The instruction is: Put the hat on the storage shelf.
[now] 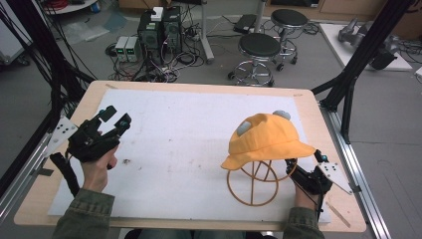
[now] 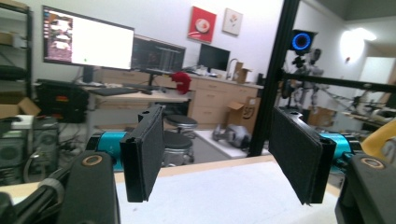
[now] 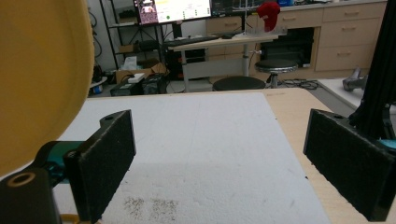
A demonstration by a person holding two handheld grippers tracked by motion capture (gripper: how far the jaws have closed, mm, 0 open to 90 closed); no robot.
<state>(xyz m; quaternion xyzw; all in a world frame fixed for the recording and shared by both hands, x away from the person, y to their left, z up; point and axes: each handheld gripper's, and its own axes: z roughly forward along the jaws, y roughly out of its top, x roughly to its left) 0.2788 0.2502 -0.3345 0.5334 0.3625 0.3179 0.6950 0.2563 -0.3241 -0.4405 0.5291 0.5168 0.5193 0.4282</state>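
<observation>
We log: left gripper [image 1: 115,117] jaws wide apart, nothing btwn. Right gripper [image 1: 292,164] jaws wide, holding nothing; yellow hat [image 1: 268,137] on wire stand [image 1: 253,185] just to its left.

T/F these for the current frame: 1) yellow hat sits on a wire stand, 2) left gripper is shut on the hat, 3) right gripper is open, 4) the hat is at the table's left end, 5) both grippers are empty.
1) True: the yellow hat rests on the wire stand.
2) False: the left gripper is open, holding nothing, well away from the hat.
3) True: the right gripper has its jaws wide apart.
4) False: the hat is toward the right end of the table.
5) True: nothing sits between either pair of jaws.
</observation>
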